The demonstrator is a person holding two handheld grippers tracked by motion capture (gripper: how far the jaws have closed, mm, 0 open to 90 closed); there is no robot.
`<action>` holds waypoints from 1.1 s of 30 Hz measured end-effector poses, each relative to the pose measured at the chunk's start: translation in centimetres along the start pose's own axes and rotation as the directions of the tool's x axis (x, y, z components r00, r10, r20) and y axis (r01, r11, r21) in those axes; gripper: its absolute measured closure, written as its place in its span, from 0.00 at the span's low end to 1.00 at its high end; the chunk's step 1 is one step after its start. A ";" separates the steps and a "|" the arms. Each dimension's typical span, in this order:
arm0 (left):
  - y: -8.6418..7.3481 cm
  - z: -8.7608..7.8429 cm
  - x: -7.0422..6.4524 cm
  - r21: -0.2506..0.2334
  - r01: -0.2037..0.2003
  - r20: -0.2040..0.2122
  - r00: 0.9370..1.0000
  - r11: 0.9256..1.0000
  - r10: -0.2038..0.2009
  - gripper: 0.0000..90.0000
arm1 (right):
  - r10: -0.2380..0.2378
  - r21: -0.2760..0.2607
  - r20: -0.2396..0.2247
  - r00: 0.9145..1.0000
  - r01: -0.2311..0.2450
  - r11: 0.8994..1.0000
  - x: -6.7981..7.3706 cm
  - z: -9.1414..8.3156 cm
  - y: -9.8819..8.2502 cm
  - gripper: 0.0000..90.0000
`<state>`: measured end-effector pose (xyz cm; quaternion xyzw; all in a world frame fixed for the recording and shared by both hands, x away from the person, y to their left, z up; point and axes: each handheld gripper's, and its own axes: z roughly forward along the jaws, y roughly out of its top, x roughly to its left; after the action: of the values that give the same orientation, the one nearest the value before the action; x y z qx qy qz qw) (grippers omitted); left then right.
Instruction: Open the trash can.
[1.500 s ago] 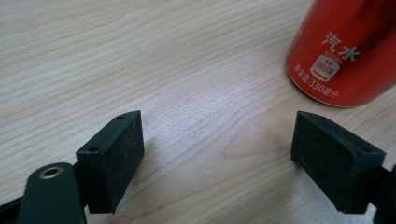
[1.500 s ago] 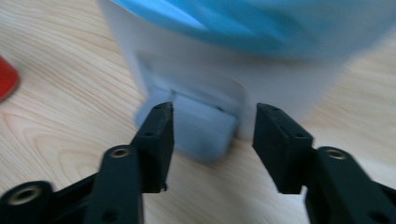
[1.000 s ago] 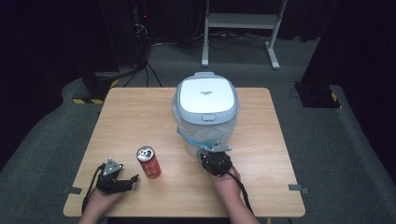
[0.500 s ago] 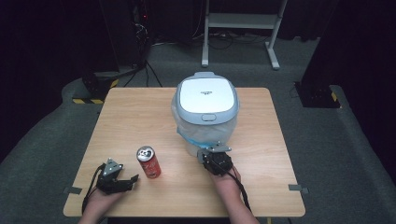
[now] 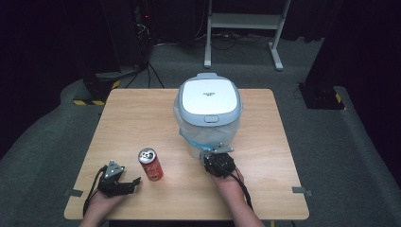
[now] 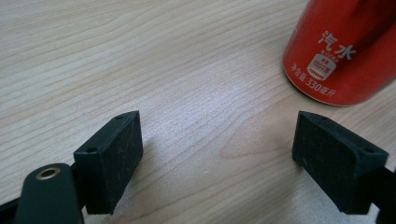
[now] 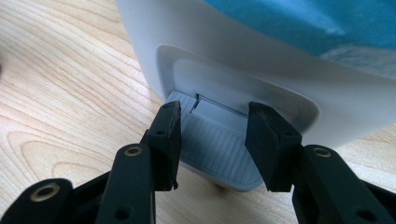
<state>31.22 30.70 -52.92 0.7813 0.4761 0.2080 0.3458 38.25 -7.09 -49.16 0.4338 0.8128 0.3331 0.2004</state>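
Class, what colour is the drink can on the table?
Red can, white lettering; clearest in the left gripper view.

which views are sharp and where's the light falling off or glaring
High view: table evenly lit, room behind nearly black, mild softness. Left gripper view: sharp wood grain, soft sheen between the jaws, can crisp. Right gripper view: bin slightly soft up close, pedal shaded.

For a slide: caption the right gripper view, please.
Right gripper with jaws just opening around the ribbed foot pedal of a white bin.
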 end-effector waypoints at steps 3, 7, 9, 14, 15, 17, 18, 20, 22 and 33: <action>0.0 0.0 0.0 0.000 0.000 0.000 1.000 1.000 0.000 0.18 | -0.003 0.003 -0.001 1.000 0.003 1.000 0.0 0.1 0.0 0.62; 0.0 0.0 0.0 0.000 0.000 0.001 1.000 1.000 0.000 0.18 | -0.006 0.006 0.000 1.000 0.006 1.000 0.1 0.1 -0.1 0.62; 0.0 0.0 0.0 0.000 0.000 0.000 1.000 1.000 0.000 0.18 | -0.011 0.006 0.001 1.000 0.011 1.000 0.1 0.1 -0.1 0.62; 0.0 0.0 0.0 0.000 0.000 0.000 1.000 1.000 0.000 0.18 | -0.011 0.007 0.001 1.000 0.011 1.000 0.1 0.2 -0.2 0.62; 0.0 0.0 0.0 0.000 0.000 0.000 1.000 1.000 0.000 0.18 | -0.008 0.008 0.003 1.000 0.008 1.000 0.1 0.2 -0.2 0.62; 0.0 0.0 0.0 0.000 0.000 0.000 1.000 1.000 0.000 0.18 | -0.016 0.011 0.006 1.000 0.016 1.000 0.2 0.3 -0.2 0.62; 0.0 0.0 0.0 0.000 0.000 0.000 1.000 1.000 0.000 0.18 | -0.013 0.015 0.005 1.000 0.013 1.000 0.1 0.3 -0.1 0.62; 0.0 0.0 0.0 0.000 0.000 0.001 1.000 1.000 0.000 0.18 | -0.008 0.029 0.003 1.000 0.008 1.000 0.1 0.3 0.0 0.62; 0.0 0.0 0.0 0.000 -0.001 0.001 1.000 1.000 0.001 0.18 | -0.008 0.046 0.006 1.000 0.007 0.999 0.2 0.3 0.2 0.62; 0.0 0.0 0.0 0.000 -0.003 0.002 1.000 1.000 0.003 0.18 | -0.038 0.099 0.025 0.999 0.036 0.994 0.5 1.2 0.1 0.61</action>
<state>31.26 30.71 -52.92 0.7822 0.4746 0.2076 0.3461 38.76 -6.18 -49.97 0.4324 0.8333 0.2832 0.1958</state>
